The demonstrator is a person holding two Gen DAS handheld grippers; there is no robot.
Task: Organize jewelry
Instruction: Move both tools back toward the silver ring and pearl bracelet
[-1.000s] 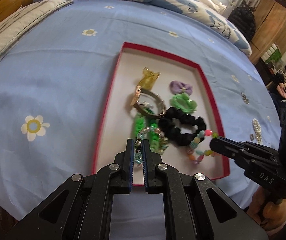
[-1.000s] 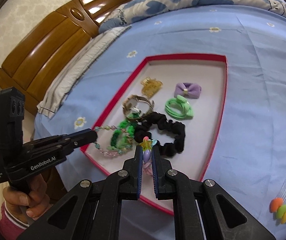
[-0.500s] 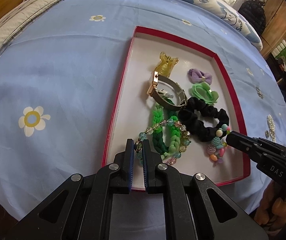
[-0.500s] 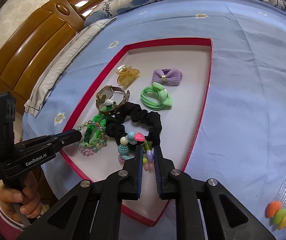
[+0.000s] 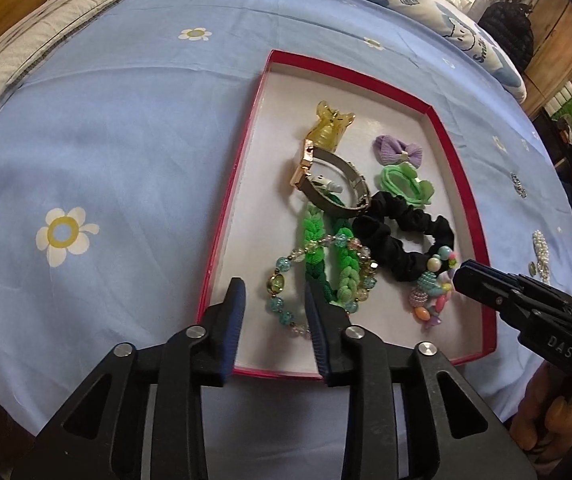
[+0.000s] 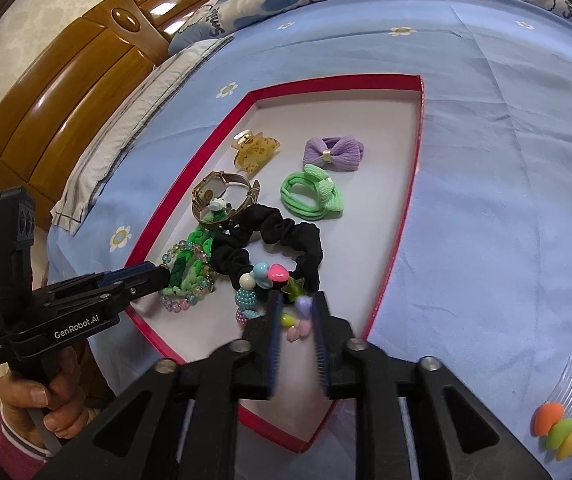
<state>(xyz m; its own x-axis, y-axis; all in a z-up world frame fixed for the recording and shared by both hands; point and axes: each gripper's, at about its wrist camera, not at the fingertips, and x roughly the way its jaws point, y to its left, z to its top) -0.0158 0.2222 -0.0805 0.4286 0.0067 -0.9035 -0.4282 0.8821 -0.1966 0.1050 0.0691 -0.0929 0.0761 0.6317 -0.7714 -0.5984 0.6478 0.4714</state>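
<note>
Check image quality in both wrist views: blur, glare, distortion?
Left wrist: sharp; window blown out top right, tray rim bowed by fisheye. Right wrist: right gripper fingers motion-blurred, glare streaks on headboard, dark vignette in the corners.

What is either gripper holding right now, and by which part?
Nothing. The left gripper and right gripper are both open, each straddling a bracelet lying in the tray.

Bracelets [image 5: 321, 276], scrunchie [image 5: 401, 236] in tray [image 5: 230, 184]
</note>
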